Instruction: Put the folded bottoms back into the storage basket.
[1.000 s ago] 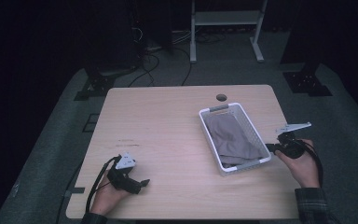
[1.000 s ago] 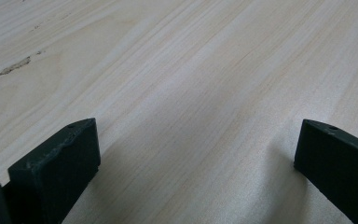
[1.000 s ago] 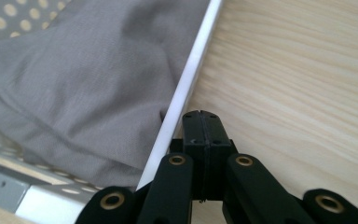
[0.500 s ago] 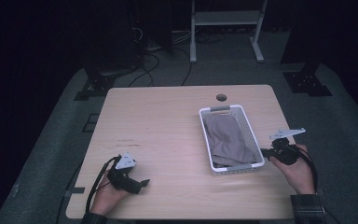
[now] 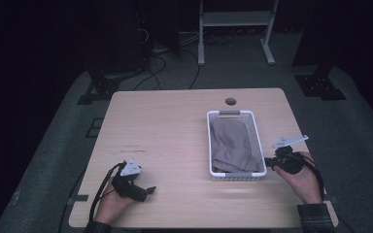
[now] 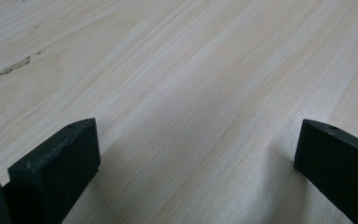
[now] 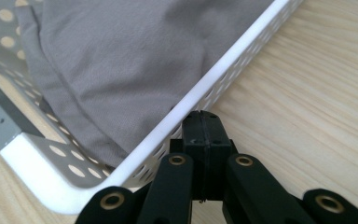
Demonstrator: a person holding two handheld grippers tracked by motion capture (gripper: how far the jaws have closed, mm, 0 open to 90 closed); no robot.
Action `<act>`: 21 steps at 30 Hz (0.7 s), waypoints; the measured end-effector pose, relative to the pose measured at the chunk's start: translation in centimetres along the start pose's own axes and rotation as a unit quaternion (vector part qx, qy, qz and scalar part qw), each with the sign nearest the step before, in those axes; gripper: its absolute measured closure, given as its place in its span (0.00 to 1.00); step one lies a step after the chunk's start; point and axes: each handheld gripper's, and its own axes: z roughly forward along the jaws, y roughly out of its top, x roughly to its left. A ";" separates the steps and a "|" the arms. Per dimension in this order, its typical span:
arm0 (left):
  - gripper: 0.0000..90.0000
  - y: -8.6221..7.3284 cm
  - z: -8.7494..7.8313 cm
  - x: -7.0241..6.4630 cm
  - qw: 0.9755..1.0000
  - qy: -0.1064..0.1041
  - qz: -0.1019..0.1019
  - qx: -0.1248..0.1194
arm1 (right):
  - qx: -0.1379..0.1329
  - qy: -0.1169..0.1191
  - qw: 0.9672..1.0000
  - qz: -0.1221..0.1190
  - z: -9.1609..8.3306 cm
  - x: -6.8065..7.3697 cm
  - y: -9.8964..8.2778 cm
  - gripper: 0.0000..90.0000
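The white perforated basket (image 5: 258,137) stands on the right half of the tabletop (image 5: 175,131), long axis running near to far, with a grey cloth (image 5: 235,145) lying loosely folded inside it. In the right gripper view the cloth (image 7: 135,60) fills the basket to just under the rim (image 7: 223,74).

The right claw (image 5: 268,162) sits at the basket's near right corner, clenched with nothing between its jaws, tips touching or all but touching the outer wall below the rim. Judged from this, the closed tips serve as a pusher or steadying point against the wall rather than a grasp. The left claw (image 5: 148,190) rests released on bare tabletop at the near left, well apart from the basket, apparently idle.

Whether the right tips actually bear on the wall cannot be settled. The basket floor is hidden by cloth. The room beyond is dark.
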 end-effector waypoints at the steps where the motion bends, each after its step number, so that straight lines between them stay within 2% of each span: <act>1: 0.00 0.0 0.0 0.0 1.000 0.000 0.000 0.000 | 0.000 0.000 1.000 -0.001 0.0 0.1 0.0 0.99; 4: 0.00 0.0 0.0 0.0 1.000 0.000 0.000 0.000 | 0.003 -0.003 1.000 -0.001 0.2 0.2 0.1 0.99; 9: 0.00 0.0 0.0 0.0 1.000 0.000 0.000 0.000 | -0.008 -0.019 1.000 0.006 0.0 -0.4 0.0 0.97; 17: 0.00 0.1 0.1 0.1 1.000 0.002 -0.001 0.000 | -0.039 -0.050 0.998 0.030 0.0 -1.9 -0.8 0.57; 21: 0.00 0.1 0.1 0.1 1.000 0.002 -0.001 0.000 | -0.052 -0.066 0.996 0.036 0.1 -2.5 -1.2 0.47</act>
